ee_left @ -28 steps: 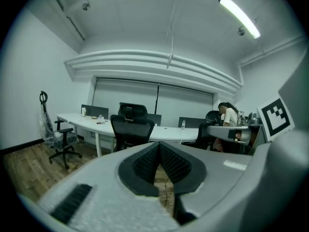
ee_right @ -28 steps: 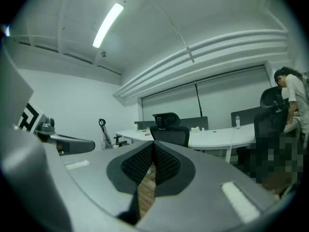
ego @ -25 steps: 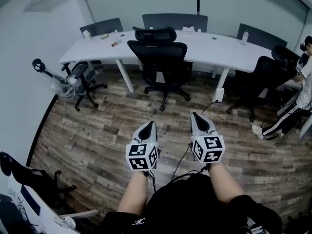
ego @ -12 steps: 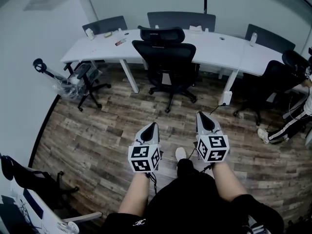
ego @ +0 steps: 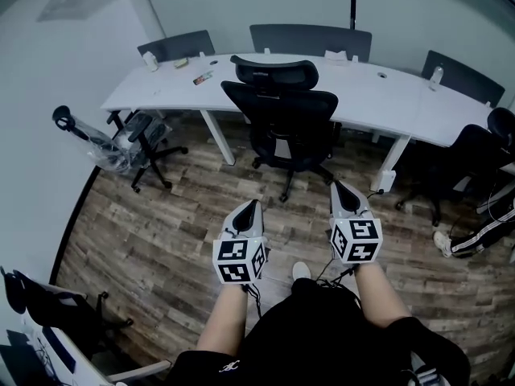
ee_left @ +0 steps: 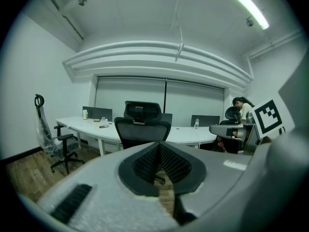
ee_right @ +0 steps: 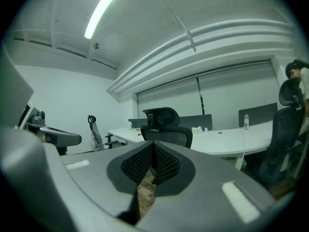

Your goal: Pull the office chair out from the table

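A black mesh office chair (ego: pixel 283 109) with a headrest stands pushed in at the long white table (ego: pixel 378 103), straight ahead of me. It also shows in the left gripper view as the chair (ee_left: pixel 141 124) and in the right gripper view as the chair (ee_right: pixel 166 129). My left gripper (ego: pixel 249 209) is shut and empty, held over the wooden floor well short of the chair. My right gripper (ego: pixel 344 191) is shut too, empty, a little nearer the chair's base. Neither touches the chair.
A second black chair (ego: pixel 145 131) wrapped partly in plastic stands at the left near the wall. Another black chair (ego: pixel 475 155) is at the right, by a seated person's leg (ego: pixel 475 236). Small items and a bottle (ego: pixel 150 61) lie on the table. A cable (ego: pixel 378 193) runs from a table leg.
Both grippers and I have moved forward toward the chair and table, which now loom larger and nearer. Both grippers stay shut.
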The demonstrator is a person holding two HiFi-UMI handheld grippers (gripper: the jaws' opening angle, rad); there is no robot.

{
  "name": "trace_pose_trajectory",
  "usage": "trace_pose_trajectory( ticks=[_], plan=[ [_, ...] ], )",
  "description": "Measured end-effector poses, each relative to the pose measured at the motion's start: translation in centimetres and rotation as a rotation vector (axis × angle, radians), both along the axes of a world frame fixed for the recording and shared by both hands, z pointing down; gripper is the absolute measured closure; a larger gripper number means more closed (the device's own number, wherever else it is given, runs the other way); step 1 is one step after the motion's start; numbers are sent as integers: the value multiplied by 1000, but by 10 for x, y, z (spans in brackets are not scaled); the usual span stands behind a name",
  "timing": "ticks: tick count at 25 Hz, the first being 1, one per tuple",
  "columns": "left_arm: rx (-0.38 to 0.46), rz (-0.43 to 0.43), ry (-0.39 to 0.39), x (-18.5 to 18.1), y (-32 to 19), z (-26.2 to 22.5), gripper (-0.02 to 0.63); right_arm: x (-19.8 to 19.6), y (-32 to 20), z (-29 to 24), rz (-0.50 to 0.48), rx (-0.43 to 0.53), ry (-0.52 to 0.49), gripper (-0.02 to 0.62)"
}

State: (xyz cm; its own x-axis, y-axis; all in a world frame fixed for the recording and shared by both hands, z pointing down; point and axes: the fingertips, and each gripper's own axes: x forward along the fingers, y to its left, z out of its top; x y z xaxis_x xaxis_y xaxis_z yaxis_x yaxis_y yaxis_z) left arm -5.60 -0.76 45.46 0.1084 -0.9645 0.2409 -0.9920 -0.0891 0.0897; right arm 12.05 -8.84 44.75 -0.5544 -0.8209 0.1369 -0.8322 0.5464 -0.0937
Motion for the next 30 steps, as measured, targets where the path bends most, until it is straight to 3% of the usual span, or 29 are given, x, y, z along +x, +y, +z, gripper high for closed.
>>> trace_pose_trajectory(
  ticks=[10, 17, 25, 30],
  plan=[
    [-30, -68, 19, -44, -102, 6, 596, -36, -109, -4, -51, 28, 33, 586],
    [-48, -66, -17, -49, -170, 4, 596, -44, -177, 1, -85, 20, 54, 586],
    [-66, 50, -143, -33, -226, 7, 595, -55, -242, 10, -92, 12, 99, 584],
    [-96, 77, -153, -34, -237, 23, 597, -65, -261, 13, -87, 10, 108, 584]
  ],
)
